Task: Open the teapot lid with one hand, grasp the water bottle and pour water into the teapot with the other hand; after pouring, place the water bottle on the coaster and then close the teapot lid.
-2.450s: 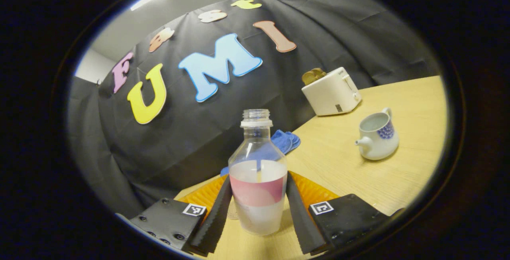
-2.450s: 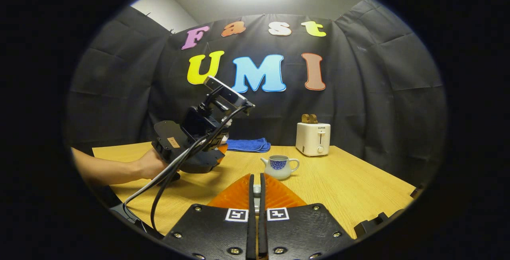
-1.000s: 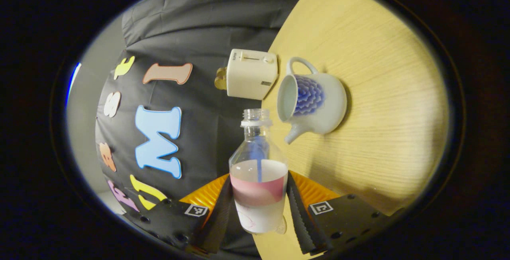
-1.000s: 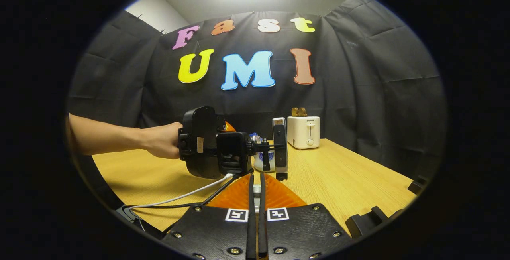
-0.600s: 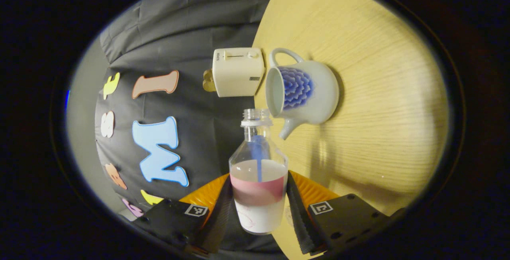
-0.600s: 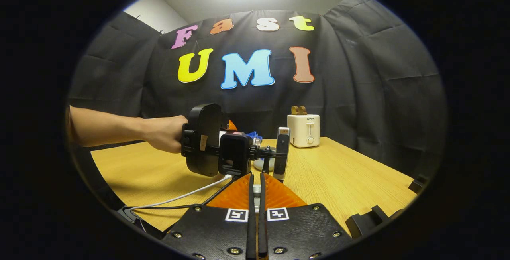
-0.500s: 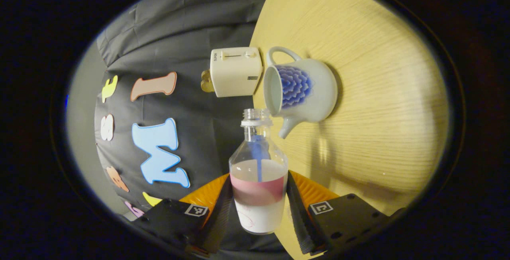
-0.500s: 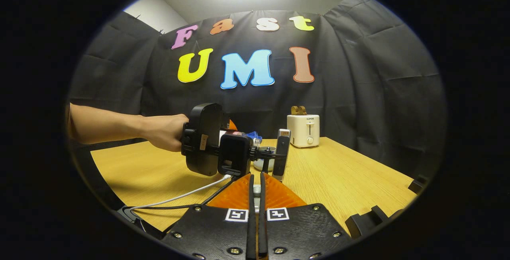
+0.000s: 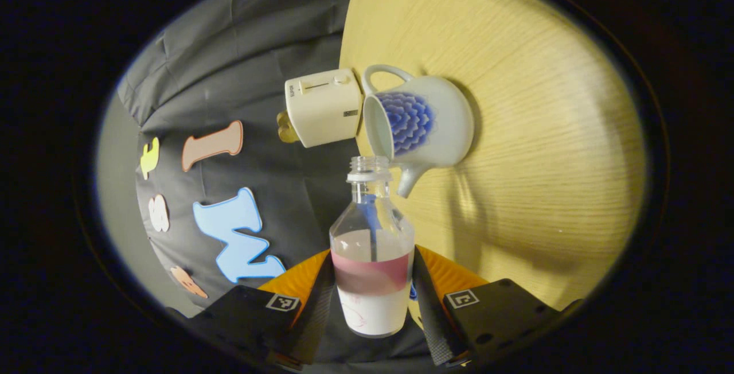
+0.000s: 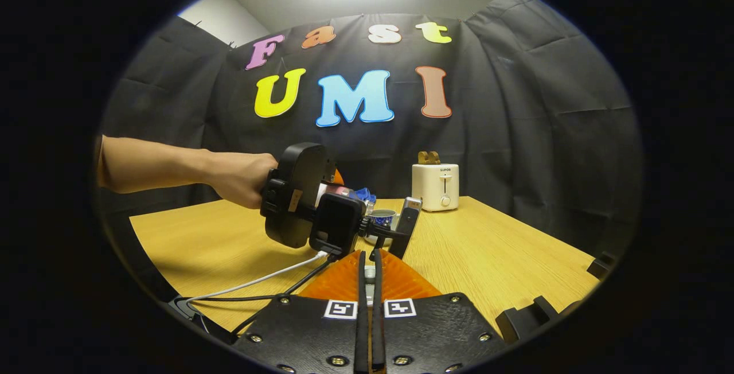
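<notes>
So the wooden table is the stage here, and in the left gripper view it runs almost vertical, which I read as the whole left gripper being rolled over sideways to tip the bottle. Makes sense for a pour.

White toaster sits at the back by the black cloth wall, out of the way, with something brownish sticking out of its top. There's a blue cloth peeking out behind the left gripper in the right gripper view too.

The teapot stands on the table with its top open, no lid on it, so the mouth is free to take water. Its spout points toward the bottle side.

The water bottle, clear plastic with a pinkish label band and no cap, is clamped between both left fingers at the label, low on the body, which keeps the neck free. Its mouth is right next to the teapot's rim. I can't make out an actual stream of water, so whether it's flowing I can't say.

The right gripper sits back near the table edge, fingers pressed nearly together on a small pale thing. My guess is that's the lid, kept clear of the pour, but it's too hidden to be sure.
</notes>
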Tool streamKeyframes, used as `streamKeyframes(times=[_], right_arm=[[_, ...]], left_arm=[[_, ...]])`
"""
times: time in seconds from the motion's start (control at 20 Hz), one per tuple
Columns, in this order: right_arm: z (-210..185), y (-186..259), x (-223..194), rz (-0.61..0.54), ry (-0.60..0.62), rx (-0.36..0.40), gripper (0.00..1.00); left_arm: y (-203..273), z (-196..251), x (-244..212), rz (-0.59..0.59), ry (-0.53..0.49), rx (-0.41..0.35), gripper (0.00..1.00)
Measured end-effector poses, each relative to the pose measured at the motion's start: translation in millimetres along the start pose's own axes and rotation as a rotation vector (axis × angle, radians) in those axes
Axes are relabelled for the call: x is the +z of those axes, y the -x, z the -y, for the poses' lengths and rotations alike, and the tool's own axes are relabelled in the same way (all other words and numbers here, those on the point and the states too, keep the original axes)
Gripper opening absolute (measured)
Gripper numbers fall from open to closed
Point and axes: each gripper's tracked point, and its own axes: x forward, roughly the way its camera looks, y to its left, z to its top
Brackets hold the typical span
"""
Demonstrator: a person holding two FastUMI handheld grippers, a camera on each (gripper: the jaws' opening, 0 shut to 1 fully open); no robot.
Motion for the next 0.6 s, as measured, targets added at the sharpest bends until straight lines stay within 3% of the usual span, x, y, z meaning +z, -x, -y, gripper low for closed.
streamKeyframes(times=[0.1, 0.2, 0.3, 0.6], right_arm=[[0.6, -0.7, -1.5, -0.004, -0.001, -0.002, 0.03], [1.9, -0.5, -1.1, -0.005, -0.002, -0.005, 0.03], [2.2, 0.2, -1.1, -0.005, -0.002, -0.007, 0.03], [1.9, 0.0, -3.0, -0.010, -0.001, -0.006, 0.03]], left_arm=[[0.0, -1.7, 0.2, -0.005, -0.031, 0.001, 0.84], [0.4, -4.3, 0.7, -0.007, -0.058, 0.002, 0.70], [-1.1, -6.4, 0.4, -0.010, -0.078, 0.001, 0.84], [-0.1, -13.3, -0.8, -0.019, -0.131, 0.007, 0.84]])
